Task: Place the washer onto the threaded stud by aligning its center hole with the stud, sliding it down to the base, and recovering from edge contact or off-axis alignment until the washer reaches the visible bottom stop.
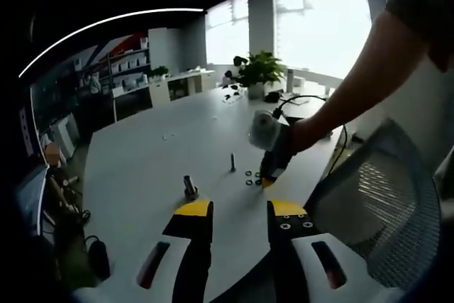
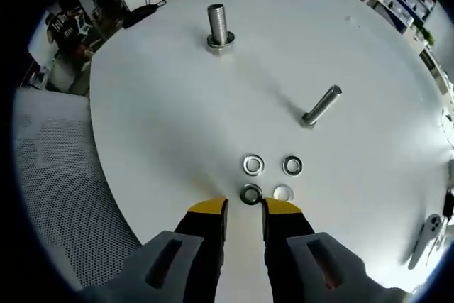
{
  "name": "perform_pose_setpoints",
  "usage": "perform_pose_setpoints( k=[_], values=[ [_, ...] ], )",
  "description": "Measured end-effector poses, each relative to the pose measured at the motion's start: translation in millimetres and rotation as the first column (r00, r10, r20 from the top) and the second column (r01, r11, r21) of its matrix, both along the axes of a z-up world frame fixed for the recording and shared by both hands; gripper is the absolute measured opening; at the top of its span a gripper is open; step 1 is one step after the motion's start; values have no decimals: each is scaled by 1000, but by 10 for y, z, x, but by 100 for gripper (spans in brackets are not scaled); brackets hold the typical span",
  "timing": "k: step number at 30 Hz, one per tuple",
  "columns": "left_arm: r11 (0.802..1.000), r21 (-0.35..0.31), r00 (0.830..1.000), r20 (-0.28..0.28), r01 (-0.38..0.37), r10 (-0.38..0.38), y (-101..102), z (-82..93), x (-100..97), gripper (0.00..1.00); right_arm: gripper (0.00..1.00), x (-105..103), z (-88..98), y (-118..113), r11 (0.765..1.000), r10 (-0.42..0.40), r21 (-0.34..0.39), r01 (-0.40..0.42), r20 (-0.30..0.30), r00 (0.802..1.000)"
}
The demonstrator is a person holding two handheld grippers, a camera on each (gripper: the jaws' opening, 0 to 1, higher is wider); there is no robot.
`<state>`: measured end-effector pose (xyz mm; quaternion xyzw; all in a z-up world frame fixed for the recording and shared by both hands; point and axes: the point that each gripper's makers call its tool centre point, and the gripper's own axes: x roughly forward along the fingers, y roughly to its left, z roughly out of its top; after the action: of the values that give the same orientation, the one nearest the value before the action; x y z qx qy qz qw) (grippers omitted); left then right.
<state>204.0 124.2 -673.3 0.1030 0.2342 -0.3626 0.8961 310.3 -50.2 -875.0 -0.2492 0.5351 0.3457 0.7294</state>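
Several flat metal washers (image 2: 253, 164) lie in a small cluster on the white table (image 2: 163, 125). My right gripper (image 2: 245, 208) is open, its yellow tips just short of the nearest washer (image 2: 250, 194), with nothing between them. A thick threaded stud (image 2: 218, 28) with a nut at its base stands upright farther off. A thinner bolt (image 2: 321, 106) stands on its head to the right. In the left gripper view, my left gripper (image 1: 240, 211) hangs open above the table's near edge. From there I see the right gripper (image 1: 272, 168) in a person's hand, down at the washers (image 1: 252, 175), between the thick stud (image 1: 190, 188) and the thin bolt (image 1: 233, 162).
A grey mesh chair (image 1: 383, 211) stands at the table's near edge, and shows as chair mesh (image 2: 57, 175) on the left of the right gripper view. A potted plant (image 1: 259, 72) and a black cable (image 1: 305, 101) sit at the far end. A white tool (image 2: 425, 235) lies at the right.
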Motion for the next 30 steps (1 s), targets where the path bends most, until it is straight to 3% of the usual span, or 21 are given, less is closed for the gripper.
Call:
perform_pose_setpoints(
  k=[3,9,16,30],
  values=[
    [1000,-4,1000,-1,-1,1,2,2,-2,29,23,21,2,31,1000,14,-5,-14,4,1000],
    [1000,-8,1000,-10,-2,2,-1,-5,0,28,23,4,-12,21,991,93,-87,-98,-54,994],
    [1000,-3,1000,-12,0,0,-4,-14,-2,28,23,22,-29,21,982,98,-151,-115,-117,988],
    [1000,-4,1000,-23,-5,5,5,-27,7,26,16,63,-32,-22,967,157,-180,-179,-133,979]
  ],
)
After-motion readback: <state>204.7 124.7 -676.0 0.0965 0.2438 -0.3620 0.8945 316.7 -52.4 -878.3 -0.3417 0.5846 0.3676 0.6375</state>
